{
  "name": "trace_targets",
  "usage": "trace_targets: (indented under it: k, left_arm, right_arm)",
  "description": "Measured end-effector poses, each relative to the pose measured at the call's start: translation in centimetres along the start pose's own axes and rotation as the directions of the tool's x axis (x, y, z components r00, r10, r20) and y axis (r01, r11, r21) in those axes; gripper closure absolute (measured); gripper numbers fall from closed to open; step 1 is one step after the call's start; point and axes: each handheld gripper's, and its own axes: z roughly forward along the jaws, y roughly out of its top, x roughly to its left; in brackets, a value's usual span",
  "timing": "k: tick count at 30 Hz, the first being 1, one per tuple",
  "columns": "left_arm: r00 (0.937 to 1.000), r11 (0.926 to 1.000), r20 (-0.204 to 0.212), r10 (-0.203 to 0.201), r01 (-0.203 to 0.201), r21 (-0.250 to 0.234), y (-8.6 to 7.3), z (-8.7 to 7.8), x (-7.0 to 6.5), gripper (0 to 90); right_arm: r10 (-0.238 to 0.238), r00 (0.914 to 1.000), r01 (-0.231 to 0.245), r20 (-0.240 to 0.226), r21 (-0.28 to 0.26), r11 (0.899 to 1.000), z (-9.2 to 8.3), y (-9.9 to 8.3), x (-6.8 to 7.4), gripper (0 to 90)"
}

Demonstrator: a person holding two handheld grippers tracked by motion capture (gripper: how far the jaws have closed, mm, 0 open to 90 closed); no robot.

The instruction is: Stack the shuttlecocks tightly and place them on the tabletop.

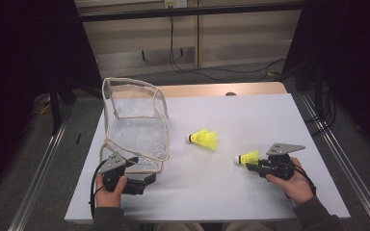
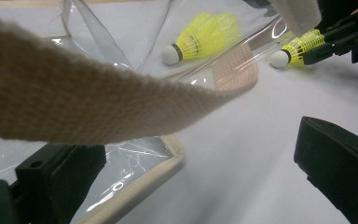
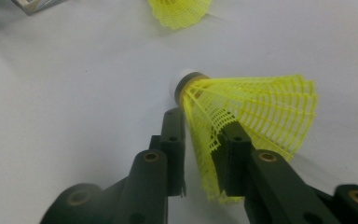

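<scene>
Left gripper [image 1: 147, 179]: we see its fingers wide apart at the clear bag's [image 1: 137, 127] near edge, gripping nothing. Spare shuttlecock [image 1: 204, 138] lies mid-tabletop [image 1: 250, 115]. Right gripper [image 1: 251, 166]: fingers pinch the second shuttlecock's [image 1: 247, 158] yellow skirt, cork pointing left.

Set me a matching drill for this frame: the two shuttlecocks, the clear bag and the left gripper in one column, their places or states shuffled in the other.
Things
1. near shuttlecock
2. far shuttlecock
3. clear bag
4. left gripper

States
A. lies loose on the white board, nothing touching it
B. jaws wide apart at the bag's near rim
C. skirt between the right gripper's jaws
D. stands open at the board's left, beige strap edging

Pairs: 1-C, 2-A, 3-D, 4-B
</scene>
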Motion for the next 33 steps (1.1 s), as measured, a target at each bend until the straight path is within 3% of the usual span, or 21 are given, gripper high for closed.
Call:
trace_targets:
  k: [11,33]
  left_arm:
    - [1.0000,1.0000,0.001,0.000,0.000,-0.001,0.00,0.01,0.01,1.9]
    - [1.0000,1.0000,0.000,0.000,0.000,-0.001,-0.01,0.02,0.01,1.9]
  right_arm:
    - [-0.006,0.9999,0.006,-0.015,-0.008,1.000,0.18,0.03,-0.03,85.5]
    - [-0.018,0.9994,0.018,-0.031,-0.006,1.000,0.14,0.18,-0.04,88.3]
